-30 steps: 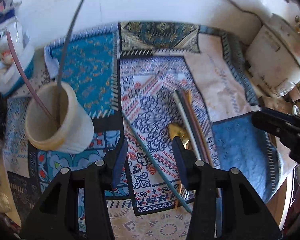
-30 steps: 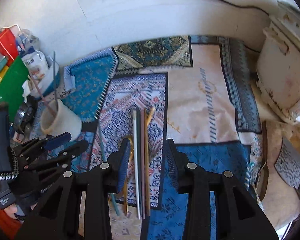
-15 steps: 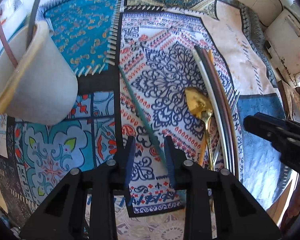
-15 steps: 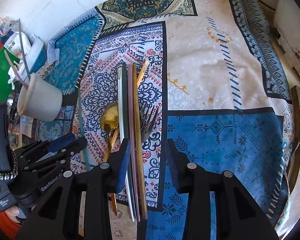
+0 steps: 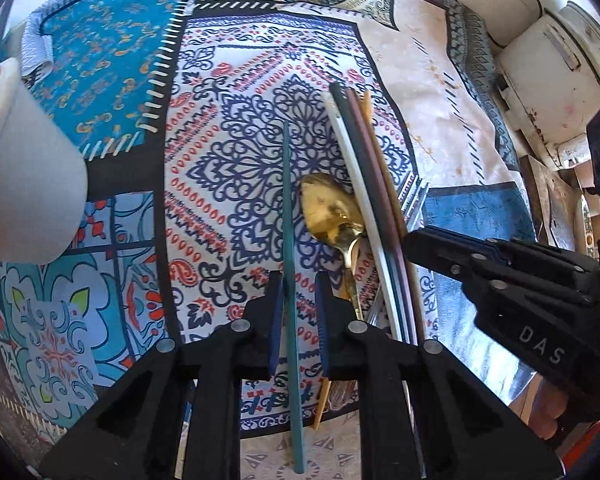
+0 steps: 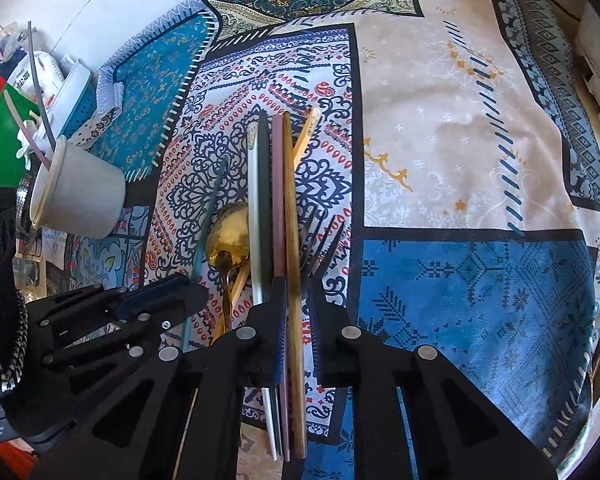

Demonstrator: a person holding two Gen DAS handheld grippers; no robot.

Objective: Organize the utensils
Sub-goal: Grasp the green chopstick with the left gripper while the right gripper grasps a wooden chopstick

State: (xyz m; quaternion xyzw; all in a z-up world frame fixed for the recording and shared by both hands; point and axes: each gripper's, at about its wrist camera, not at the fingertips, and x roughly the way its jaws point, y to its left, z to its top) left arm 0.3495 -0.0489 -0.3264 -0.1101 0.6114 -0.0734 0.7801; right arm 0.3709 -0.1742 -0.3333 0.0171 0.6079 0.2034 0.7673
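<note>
A teal chopstick (image 5: 288, 240) lies on the patterned cloth between the jaws of my left gripper (image 5: 299, 316), which stand narrowly open around it, not closed. A bundle of white, dark, mauve and wooden chopsticks (image 6: 274, 208) lies to the right, with a gold spoon (image 5: 332, 212) and dark forks (image 6: 320, 240) beside it. My right gripper (image 6: 298, 320) straddles the wooden chopstick (image 6: 290, 220) with its jaws narrowly open. A cream cup (image 6: 80, 196) holding a mauve and a dark stick stands at the left.
The patchwork cloth (image 6: 460, 120) covers the table. A white appliance (image 5: 560, 64) stands at the right edge. Green and red containers and white packages (image 6: 4, 120) crowd the far left behind the cup. The right gripper's body (image 5: 520, 292) shows in the left wrist view.
Both grippers have come down close to the cloth and their jaws have narrowed. The left now straddles the teal chopstick, the right straddles the wooden chopstick.
</note>
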